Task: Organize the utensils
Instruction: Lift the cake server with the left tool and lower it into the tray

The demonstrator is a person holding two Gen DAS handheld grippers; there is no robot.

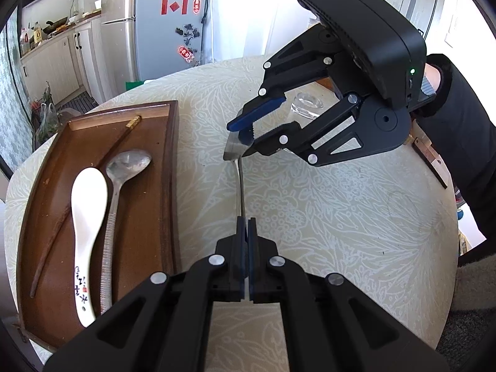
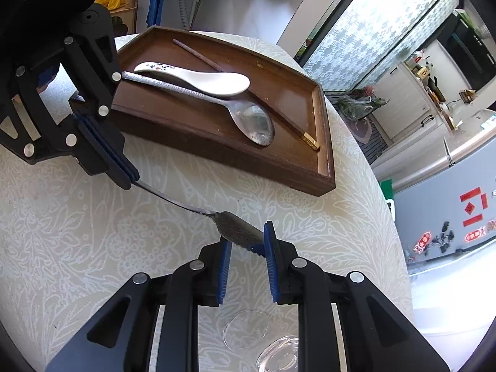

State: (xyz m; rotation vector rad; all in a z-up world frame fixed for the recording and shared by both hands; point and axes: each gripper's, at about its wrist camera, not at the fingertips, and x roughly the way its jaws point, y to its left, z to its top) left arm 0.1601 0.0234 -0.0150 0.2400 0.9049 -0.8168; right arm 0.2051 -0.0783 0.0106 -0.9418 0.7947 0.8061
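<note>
A round table [image 1: 341, 217] under a pale leaf-patterned cloth fills both wrist views, with a dark wooden tray [image 1: 167, 161] sitting toward one edge and already holding a white ceramic spoon [image 1: 88, 217], a metal spoon [image 1: 124, 167] and a single dark chopstick [image 1: 102, 161] with a gold-coloured end. Just beside the tray, over bare cloth, a person holds two black grippers on one utensil: a metal server with a flat, serrated blade [image 2: 238, 232] and a slim handle. The left gripper [image 1: 247, 241] has its blue pads pressed together on the handle; the right gripper [image 2: 248, 257] has its jaws clamped across the wide blade, one pad on either edge. The server spans the gap between them, well short of the tray, so it appears the piece is being handed over or steadied before going in with the others. The risk from here is a tug between two grips: if either hand lifts or twists out of step, the thin handle could slip through the left pads, or the blade could pivot out from the right ones and drop onto the cloth. A small clear glass dish [image 2: 279, 356] sits close below the right gripper and could be knocked by a careless swing.
</note>
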